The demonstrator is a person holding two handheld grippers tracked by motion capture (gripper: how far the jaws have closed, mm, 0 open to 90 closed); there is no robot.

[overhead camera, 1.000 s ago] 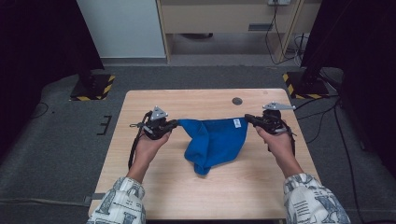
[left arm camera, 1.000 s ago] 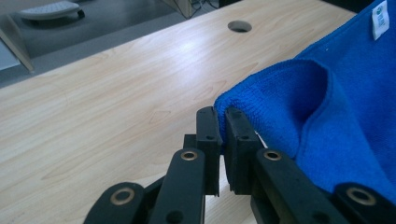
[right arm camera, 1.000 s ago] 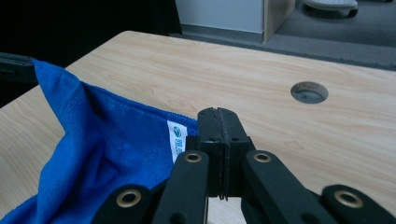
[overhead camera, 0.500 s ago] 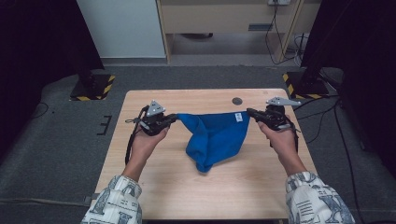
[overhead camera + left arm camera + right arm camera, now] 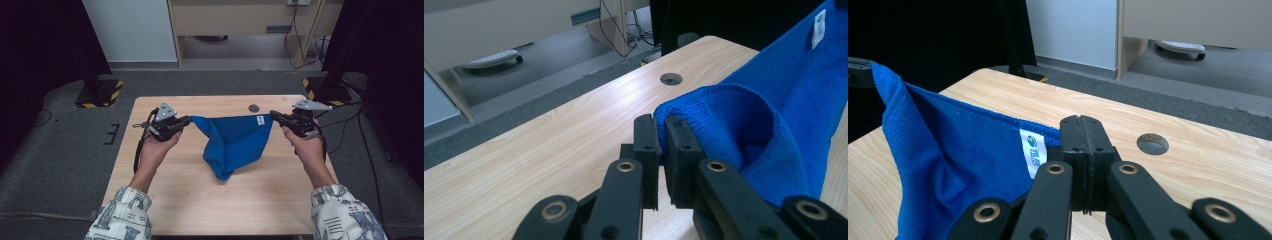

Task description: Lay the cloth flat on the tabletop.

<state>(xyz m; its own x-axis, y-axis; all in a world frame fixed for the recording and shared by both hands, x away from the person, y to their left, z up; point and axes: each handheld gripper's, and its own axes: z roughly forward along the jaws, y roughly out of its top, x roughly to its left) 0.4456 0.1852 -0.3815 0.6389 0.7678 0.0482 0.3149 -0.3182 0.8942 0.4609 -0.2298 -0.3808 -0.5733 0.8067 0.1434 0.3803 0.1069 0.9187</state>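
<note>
Blue cloth [image 5: 234,142]: held above the middle of the wooden table [image 5: 200,200], top edge stretched taut left to right, the rest sagging to a point toward the near side. White label [image 5: 260,120] at the top edge near the right corner.

Left gripper [image 5: 185,120]: jaws clamped on the cloth's left corner, pointing right; left hand [image 5: 157,147] wrapped around it, forearm coming in from the near edge.

Right gripper [image 5: 276,116]: jaws pressed together on the right corner, just beside the label, pointing left; right hand [image 5: 307,145] under it.

Round hole [image 5: 254,108]: in the table top, at the far side, beyond the cloth.
</note>
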